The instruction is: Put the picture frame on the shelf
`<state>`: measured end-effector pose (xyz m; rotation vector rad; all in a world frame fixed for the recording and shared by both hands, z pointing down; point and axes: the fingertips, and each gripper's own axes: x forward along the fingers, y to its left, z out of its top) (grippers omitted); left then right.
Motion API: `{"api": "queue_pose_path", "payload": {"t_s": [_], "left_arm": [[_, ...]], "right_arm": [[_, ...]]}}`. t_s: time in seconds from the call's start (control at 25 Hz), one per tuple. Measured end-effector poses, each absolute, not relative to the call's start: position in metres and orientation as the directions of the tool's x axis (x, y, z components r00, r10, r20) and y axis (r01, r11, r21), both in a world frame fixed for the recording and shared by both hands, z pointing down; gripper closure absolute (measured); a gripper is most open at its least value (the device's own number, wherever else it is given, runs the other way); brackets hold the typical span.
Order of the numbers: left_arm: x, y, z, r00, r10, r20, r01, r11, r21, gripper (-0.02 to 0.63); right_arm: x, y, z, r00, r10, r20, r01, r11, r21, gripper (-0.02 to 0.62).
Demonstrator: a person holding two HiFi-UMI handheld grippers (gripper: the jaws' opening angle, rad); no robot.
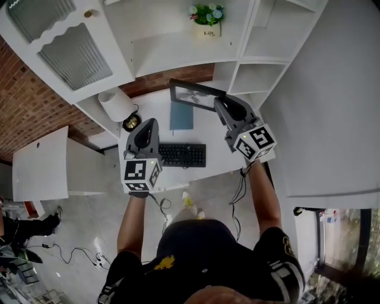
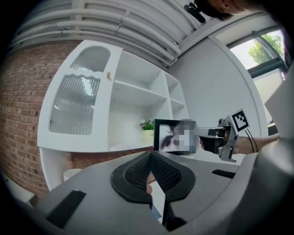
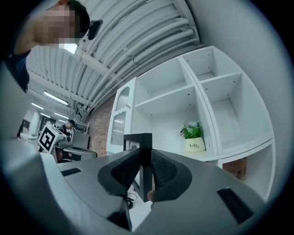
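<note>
The right claw (image 3: pixel 145 158) is pinching the frame (image 1: pixel 196 95) by one side edge. The dark moulding stands upright, squeezed between both pads, and the rest of the frame reaches out to that claw's left. The frame hangs clear of the desk (image 1: pixel 217 142) below the claw and short of the shelf (image 1: pixel 178 56) ahead of it. The left claw (image 2: pixel 151 156) is off to the left and a little nearer the person, its pads pressed together at the tips with nothing between them. From there the frame's picture side shows ahead and to the right. Below and between the two claws lies a keyboard (image 1: pixel 182 155). Just beyond it, under the frame, is a blue pad (image 1: pixel 181 116), maybe a notebook. Ahead of the left claw and slightly left stands a white lamp (image 1: pixel 116 104). Farther on, a plant (image 1: pixel 207 18) in a small pot sits on the shelf, ahead and to the right of the right claw. A ribbed glass door (image 1: pixel 65 47) closes the cabinet well to the left of the left claw.
</note>
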<state>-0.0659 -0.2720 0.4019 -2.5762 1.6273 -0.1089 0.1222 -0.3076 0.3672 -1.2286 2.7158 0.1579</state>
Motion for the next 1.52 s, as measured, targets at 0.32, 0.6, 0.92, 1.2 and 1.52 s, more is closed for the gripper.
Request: {"api": "queue_pose_path", "payload": {"t_s": [0.32, 0.6, 0.92, 1.2, 1.52], "left_arm": [[-0.072, -0.308, 0.390, 0.453, -0.892, -0.010, -0.885, -0.448, -0.125, 0.589], [-0.075, -0.333, 0.388, 0.469, -0.883, -0.023, -0.878, -0.464, -0.119, 0.589], [-0.089, -0.353, 0.382, 0.477, -0.877, -0.048, -0.875, -0.470, -0.113, 0.589], [-0.111, -0.366, 0.374, 0.466, -0.883, -0.063, -0.883, -0.459, -0.097, 0.589], [-0.104, -0.382, 0.369, 0.484, -0.873, -0.060, -0.873, -0.476, -0.108, 0.589]], "right_arm": [[0.115, -0.345, 0.352, -0.668, -0.724, -0.174, -0.740, 0.670, 0.052, 0.520], [0.105, -0.368, 0.344, -0.682, -0.714, -0.159, -0.729, 0.682, 0.061, 0.520], [0.095, -0.385, 0.332, -0.705, -0.694, -0.146, -0.706, 0.706, 0.056, 0.520], [0.081, -0.405, 0.315, -0.708, -0.690, -0.149, -0.703, 0.710, 0.051, 0.520], [0.062, -0.432, 0.311, -0.737, -0.660, -0.146, -0.670, 0.742, 0.024, 0.520]]}}
